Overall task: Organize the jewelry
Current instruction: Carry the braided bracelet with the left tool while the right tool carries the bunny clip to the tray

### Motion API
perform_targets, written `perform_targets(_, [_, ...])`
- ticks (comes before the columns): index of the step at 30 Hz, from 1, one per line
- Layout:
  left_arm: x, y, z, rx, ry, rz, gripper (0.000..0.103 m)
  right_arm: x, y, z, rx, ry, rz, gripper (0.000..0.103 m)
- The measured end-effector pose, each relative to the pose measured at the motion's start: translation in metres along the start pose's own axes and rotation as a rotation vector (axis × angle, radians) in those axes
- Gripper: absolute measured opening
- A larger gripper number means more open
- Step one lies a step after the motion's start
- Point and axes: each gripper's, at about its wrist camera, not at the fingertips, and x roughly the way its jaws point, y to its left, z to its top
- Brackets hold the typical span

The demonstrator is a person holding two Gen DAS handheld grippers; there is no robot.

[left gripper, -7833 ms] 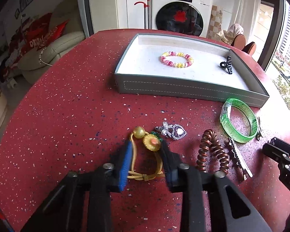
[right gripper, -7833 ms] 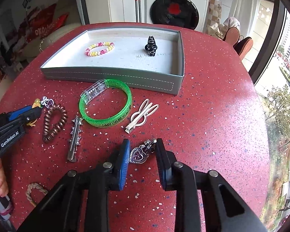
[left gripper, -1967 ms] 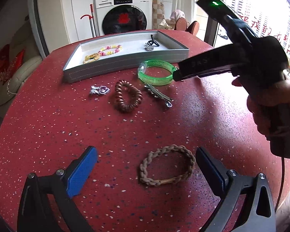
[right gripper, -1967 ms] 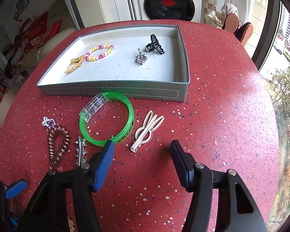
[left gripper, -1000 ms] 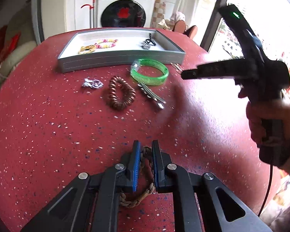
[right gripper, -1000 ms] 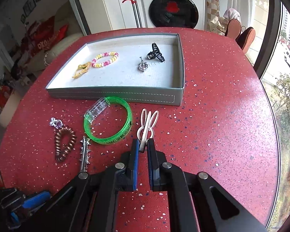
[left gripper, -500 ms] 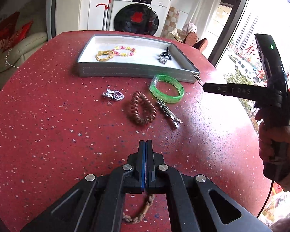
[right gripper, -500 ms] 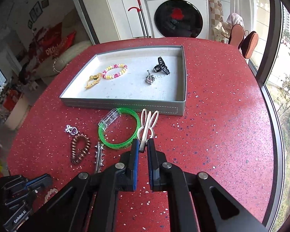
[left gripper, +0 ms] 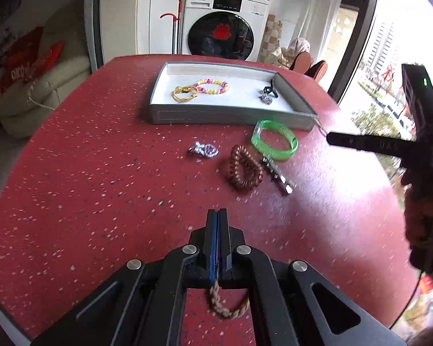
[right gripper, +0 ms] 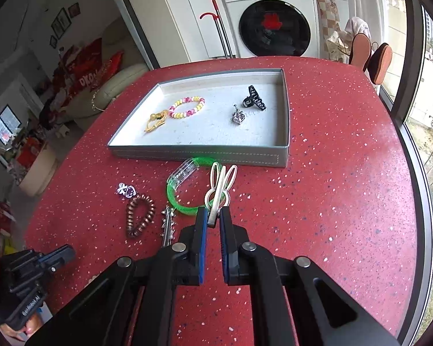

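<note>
Speckled red table (right gripper: 332,201), washer (right gripper: 274,26) behind

We see daylight flooding in from the tall window (left gripper: 404,66) at frame right in both views; it blows out to near white in the left wrist view. That view has a broad glare patch on the red speckled tabletop (left gripper: 340,201), right of centre, and is soft with slight motion blur. The right wrist view is sharper and evenly lit. Strong fisheye bending and dark vignette at all corners. Shadows under the grey rectangular tray (right gripper: 199,153) are short and soft.
</note>
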Motion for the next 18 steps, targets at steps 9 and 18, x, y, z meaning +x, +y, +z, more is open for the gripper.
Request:
perform_targets(9, [-0.013, -0.010, -0.034, 0.045, 0.002, 0.032, 0.017, -0.008, 0.003, -0.023, 0.003, 0.021, 0.021, 0.009])
perform_targets(18, [-0.006, -0.013, -0.041, 0.061, -0.010, 0.078, 0.103, -0.018, 0.008, -0.032, -0.002, 0.014, 0.033, 0.009])
